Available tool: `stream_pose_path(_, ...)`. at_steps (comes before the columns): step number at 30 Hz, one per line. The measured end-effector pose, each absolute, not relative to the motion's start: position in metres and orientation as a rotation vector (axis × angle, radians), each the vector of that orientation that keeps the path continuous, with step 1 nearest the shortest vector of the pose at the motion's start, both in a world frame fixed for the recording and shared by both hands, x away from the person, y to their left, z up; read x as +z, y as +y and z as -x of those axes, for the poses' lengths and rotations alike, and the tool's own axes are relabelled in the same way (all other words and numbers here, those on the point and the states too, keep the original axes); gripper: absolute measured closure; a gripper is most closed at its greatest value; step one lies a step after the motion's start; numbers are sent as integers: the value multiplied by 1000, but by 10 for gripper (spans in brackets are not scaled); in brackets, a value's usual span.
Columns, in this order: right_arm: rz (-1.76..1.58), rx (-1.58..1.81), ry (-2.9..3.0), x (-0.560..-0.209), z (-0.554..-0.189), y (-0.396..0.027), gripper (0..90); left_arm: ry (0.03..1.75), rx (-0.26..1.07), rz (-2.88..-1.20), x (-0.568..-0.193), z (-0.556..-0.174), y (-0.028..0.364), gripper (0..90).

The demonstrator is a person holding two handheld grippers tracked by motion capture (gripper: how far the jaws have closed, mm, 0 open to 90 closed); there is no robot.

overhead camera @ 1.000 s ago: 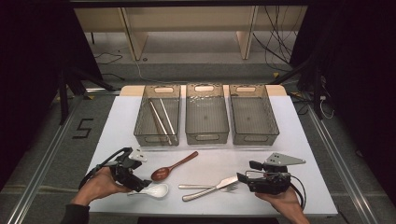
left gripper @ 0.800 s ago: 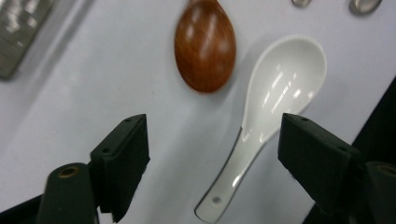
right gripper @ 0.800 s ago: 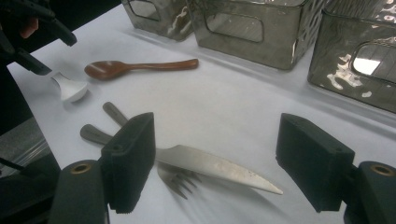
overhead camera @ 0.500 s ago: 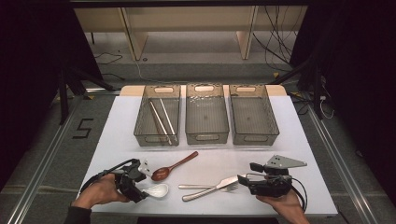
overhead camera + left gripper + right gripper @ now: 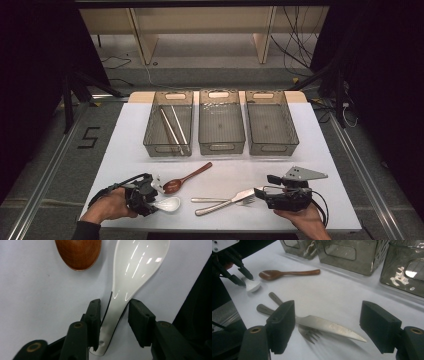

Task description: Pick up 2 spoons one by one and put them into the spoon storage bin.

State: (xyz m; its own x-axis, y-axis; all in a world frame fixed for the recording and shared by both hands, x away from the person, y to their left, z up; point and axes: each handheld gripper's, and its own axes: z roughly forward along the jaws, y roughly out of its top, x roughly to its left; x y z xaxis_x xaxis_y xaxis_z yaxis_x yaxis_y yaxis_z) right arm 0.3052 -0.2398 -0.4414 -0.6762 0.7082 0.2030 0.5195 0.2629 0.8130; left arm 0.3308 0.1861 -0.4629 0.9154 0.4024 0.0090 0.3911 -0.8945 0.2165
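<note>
Since the earlier frames the left tool (image 5: pixel 113 312) has come lower and its jaws have just been closing – the handle of the white spoon (image 5: pixel 130 272) now lies between them, one pad touching it, the other just beside. The spoon lies flat on the white counter (image 5: pixel 280 170), beside the wooden spoon (image 5: pixel 186 178). The right tool (image 5: pixel 327 327) stands wide apart above the knife (image 5: pixel 329 327) and fork (image 5: pixel 308 335).

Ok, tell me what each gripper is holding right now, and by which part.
The left gripper has just been closing around the white spoon, jaws flanking its handle; a firm pinch cannot be told. The right gripper holds nothing, open over the knife.
</note>
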Motion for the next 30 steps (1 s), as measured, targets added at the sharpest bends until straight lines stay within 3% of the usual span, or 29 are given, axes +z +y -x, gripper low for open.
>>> stream_pose_path(9,-1153,1376,2330,-441,-305,-239,298,572,68,-2884,-463,-330,183,729)
stream_pose_path(30,-1150,1379,2321,-441,-305,-240,300,567,99,-2795,-457,-329,184,745)
